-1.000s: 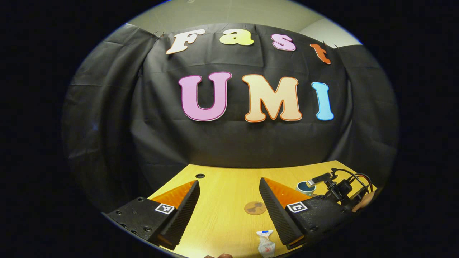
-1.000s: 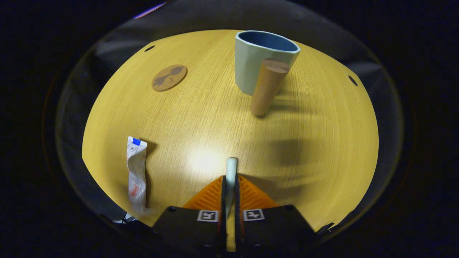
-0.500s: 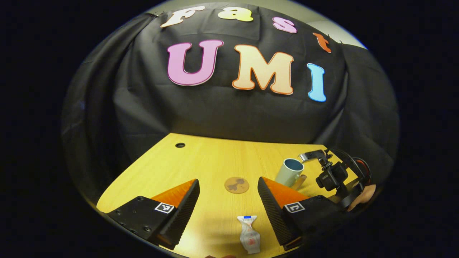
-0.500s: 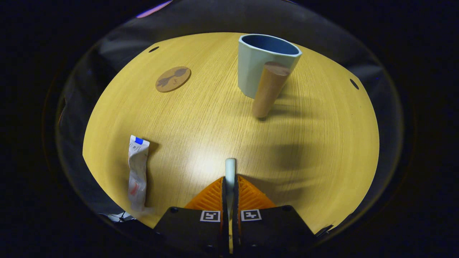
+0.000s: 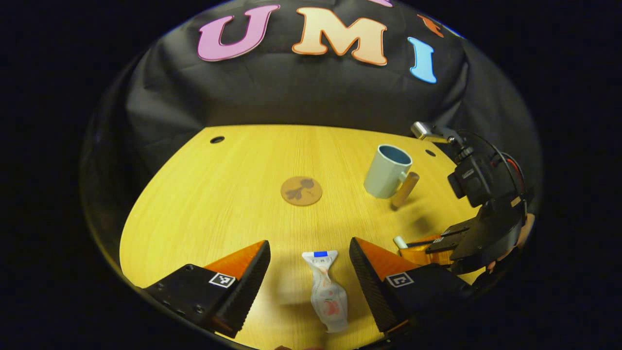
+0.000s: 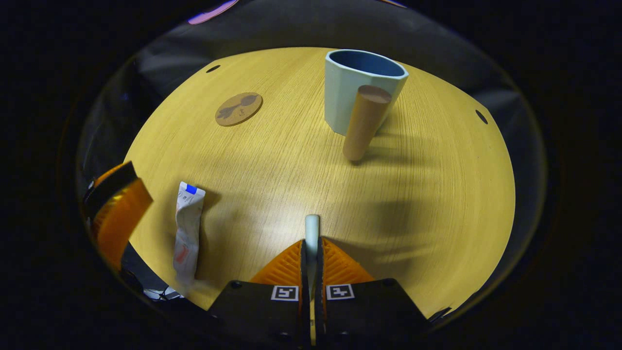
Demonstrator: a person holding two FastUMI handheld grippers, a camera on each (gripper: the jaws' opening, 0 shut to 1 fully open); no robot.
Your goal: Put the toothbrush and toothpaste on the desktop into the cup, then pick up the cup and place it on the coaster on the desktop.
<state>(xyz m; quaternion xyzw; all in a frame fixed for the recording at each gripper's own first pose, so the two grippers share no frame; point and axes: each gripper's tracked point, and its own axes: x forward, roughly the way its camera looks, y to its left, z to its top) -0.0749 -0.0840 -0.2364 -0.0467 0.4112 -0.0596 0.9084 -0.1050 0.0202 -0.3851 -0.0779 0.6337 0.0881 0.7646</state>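
Wooden desktop (image 5: 233, 194) bears coaster (image 5: 301, 190), cup (image 5: 387, 171), toothpaste (image 5: 325, 291).

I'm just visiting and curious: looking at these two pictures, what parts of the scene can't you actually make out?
- Toothbrush: in the right gripper view a short end sticks out of the shut right tongs; the rest sits between the fingers.
- Cup: the low angle hides its bottom in both views.
- Toothpaste: print too small and blurred in the left gripper view.
- Left tongs: whether they touch the desk can't be judged.
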